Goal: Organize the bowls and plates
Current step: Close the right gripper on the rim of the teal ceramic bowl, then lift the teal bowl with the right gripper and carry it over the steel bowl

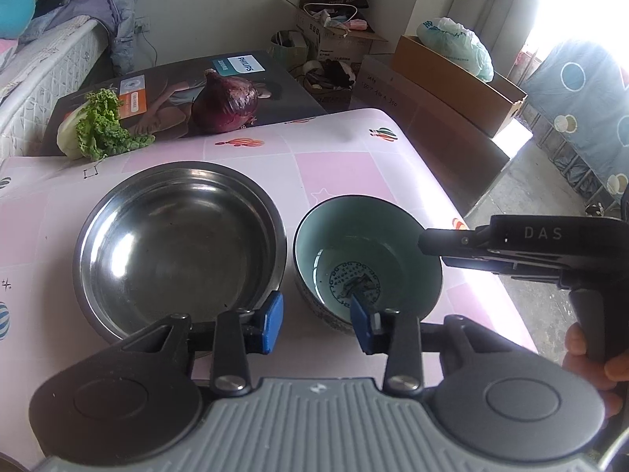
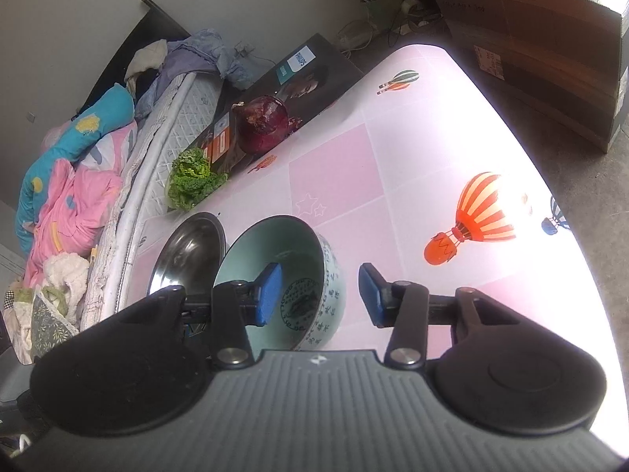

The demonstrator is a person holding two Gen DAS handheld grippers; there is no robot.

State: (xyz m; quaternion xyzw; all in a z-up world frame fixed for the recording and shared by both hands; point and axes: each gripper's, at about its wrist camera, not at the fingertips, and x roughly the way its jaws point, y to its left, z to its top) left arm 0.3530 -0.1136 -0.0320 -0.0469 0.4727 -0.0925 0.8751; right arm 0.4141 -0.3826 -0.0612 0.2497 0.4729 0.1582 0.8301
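Both claws are held wide apart, gripping nothing: left claw [image 1: 316, 324] straddles steel bowl [image 1: 179, 244] and ceramic bowl [image 1: 367, 251]; ceramic rim is straddled by right claw [image 2: 320, 295]; script on its outer wall is seen only from right wrist.

Table [image 1: 334, 165]: pink checked cover, balloon prints.
On it: steel bowl [image 1: 181, 244], ceramic bowl [image 1: 367, 259], cabbage [image 1: 98, 126], Philips box [image 1: 177, 94].

"PHILIPS" stands in white on the dark box [image 1: 173, 94] behind the red onion [image 1: 226, 104]. "DAS" is printed on the right gripper [image 1: 526, 247]. The ceramic bowl [image 2: 314, 275] carries Chinese characters, too small to read.
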